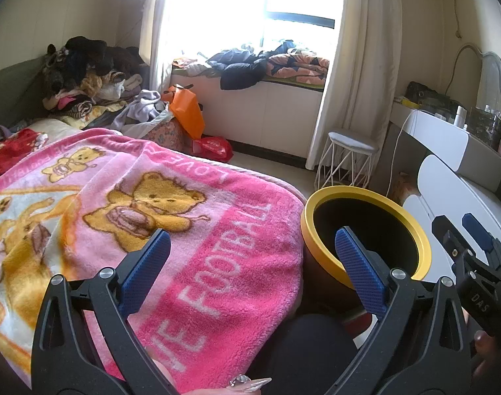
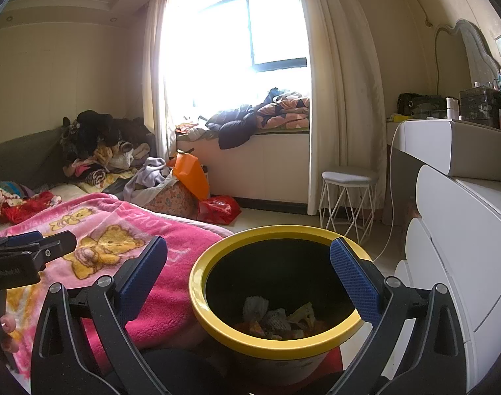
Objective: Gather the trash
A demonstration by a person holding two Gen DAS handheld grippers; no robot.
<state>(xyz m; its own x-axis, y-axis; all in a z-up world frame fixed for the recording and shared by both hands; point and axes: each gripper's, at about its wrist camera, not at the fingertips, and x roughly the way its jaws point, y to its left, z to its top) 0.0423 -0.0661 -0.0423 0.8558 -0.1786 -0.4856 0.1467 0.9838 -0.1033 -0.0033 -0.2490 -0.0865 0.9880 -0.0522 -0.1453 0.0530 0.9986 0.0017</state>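
Note:
A trash bin with a yellow rim (image 2: 217,324) stands beside the bed, right below my right gripper (image 2: 248,261). It holds several crumpled wrappers and papers (image 2: 276,317). My right gripper is open and empty above the bin's mouth. In the left wrist view the bin's rim (image 1: 319,247) sits to the right of the bed. My left gripper (image 1: 250,253) is open and empty, over the edge of the pink blanket (image 1: 184,214). The right gripper (image 1: 470,237) shows at the far right of that view. The left gripper (image 2: 30,247) shows at the left of the right wrist view.
The pink teddy-bear blanket (image 2: 125,240) covers the bed. Piled clothes (image 2: 99,144) lie at the bed's far end. An orange bag (image 2: 191,174) and a red bag (image 2: 219,209) sit on the floor. A white stool (image 2: 347,194) and white drawers (image 2: 461,230) stand to the right.

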